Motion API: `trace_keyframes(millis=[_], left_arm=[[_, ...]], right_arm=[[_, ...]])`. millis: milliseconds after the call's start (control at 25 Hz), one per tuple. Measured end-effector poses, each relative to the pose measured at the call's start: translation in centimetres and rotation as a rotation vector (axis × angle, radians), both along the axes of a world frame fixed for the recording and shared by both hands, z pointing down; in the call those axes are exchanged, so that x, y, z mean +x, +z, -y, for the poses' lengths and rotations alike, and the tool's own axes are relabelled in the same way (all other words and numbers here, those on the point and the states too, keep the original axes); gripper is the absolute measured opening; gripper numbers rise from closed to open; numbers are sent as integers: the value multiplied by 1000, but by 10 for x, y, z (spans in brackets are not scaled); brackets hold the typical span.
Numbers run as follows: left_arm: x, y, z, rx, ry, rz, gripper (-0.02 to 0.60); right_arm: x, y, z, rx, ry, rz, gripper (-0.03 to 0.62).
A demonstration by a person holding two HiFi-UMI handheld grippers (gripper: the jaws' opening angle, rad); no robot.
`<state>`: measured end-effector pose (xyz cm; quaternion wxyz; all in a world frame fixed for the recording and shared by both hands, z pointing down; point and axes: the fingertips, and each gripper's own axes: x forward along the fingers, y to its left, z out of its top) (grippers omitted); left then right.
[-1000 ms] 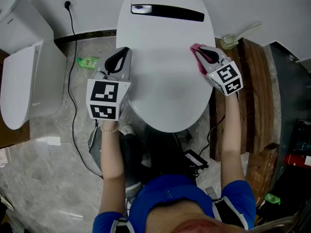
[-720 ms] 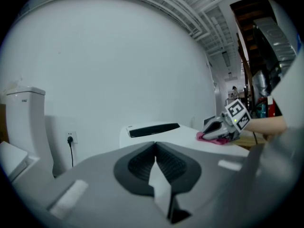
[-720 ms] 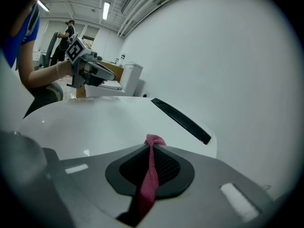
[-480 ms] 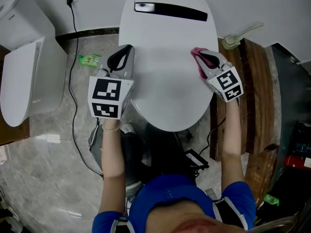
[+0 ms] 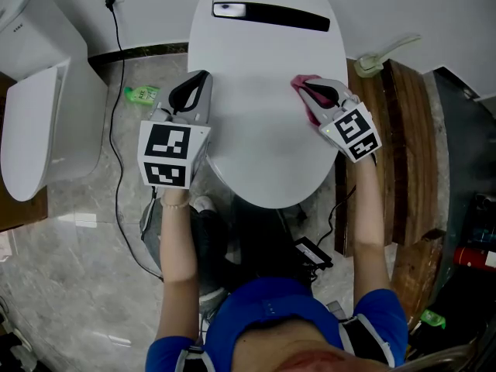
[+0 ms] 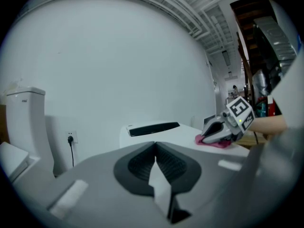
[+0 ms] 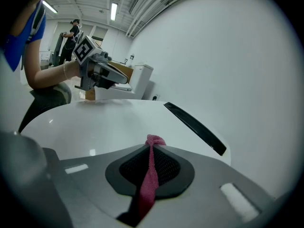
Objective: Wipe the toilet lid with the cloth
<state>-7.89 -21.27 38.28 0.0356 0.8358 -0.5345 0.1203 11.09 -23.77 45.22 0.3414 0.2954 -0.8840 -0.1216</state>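
The white toilet lid fills the middle of the head view, a black strip across its back. My right gripper is shut on the pink cloth, which presses on the lid's right side. In the right gripper view the pink cloth is pinched between the jaws and pokes out at the tip. My left gripper hovers at the lid's left edge, jaws shut, holding nothing. The left gripper view shows the lid and the right gripper on the pink cloth.
A second white toilet stands at the left. A black cable runs from a wall socket down across the marble floor. A green bottle lies left of the lid. Wooden planks lie at the right.
My right gripper has slid the cloth leftward, from the lid's right edge toward its middle. The left gripper has stayed nearly still.
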Motion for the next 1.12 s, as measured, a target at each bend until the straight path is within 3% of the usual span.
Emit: trace_keyframes(millis=[520,1120], left_arm=[[-3,0,-2,-1,-9,5,2],[-15,-1,-5,4,-26,4,2]], right_arm=[[-71,0,-16,-6,-163,-43,15],[-114,1,-23,-7,-251,-68,15]])
